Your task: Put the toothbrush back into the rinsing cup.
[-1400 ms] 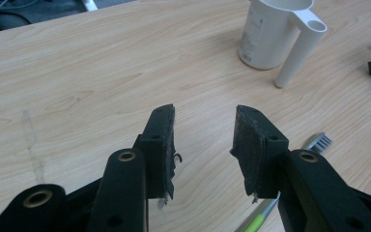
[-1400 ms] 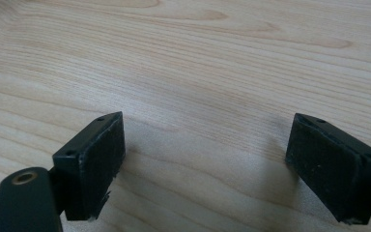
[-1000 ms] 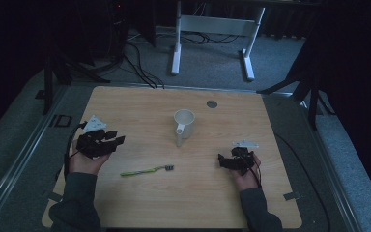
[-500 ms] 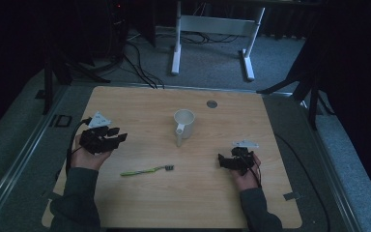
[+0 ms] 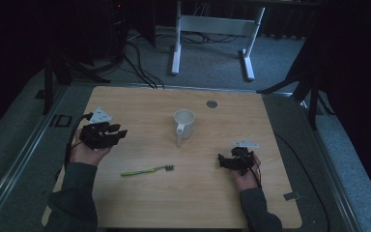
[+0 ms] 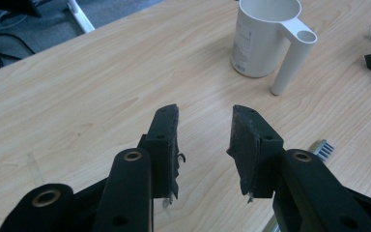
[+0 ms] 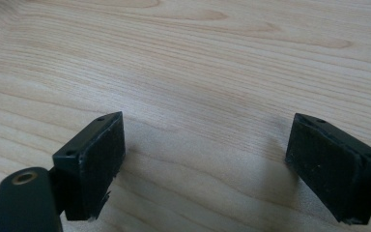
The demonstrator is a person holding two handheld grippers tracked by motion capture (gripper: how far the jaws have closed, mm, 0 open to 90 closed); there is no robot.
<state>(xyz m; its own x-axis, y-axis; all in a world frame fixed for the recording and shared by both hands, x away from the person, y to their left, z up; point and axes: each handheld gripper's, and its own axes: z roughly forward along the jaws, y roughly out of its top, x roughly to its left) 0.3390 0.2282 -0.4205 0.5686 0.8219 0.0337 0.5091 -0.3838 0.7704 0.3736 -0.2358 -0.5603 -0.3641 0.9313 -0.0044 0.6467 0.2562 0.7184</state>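
- Left claw sits at the left side of the tabletop, part spread with nothing between the pads; its jaws have just been closing on empty air.
- From the left claw's own camera the gap points toward the white mug, which stands upright near the tabletop's middle, well apart from both claws.
- Right claw rests at the right side, spread wide. In the right gripper view I see bare wood between the pads.
- Green toothbrush lies flat between the two hands, nearer the front edge. Its bristle head peeks out beside the left claw's right jaw.
- Risk, my read: if I go for the toothbrush, the handle is thin and lies flush on the wood; pads coming in too high would close on nothing, too low would scrape the tabletop and skid it away.
- Risk: the mug's long straight handle reaches toward the toothbrush side. A sweep across the middle could clip it and tip or spin the mug.
- Risk: the left jaws narrowing before arrival could leave too little gap for the mug's body.
- Hard to make out: the high view is dim and the claws read as dark lumps there, so I judge jaw gaps from the claw cameras.
- Cut off: most of the toothbrush is below the frame in the left gripper view. Small round grey thing near the far edge: I cannot tell what it is.
- Mug's inside is too small to check for contents.
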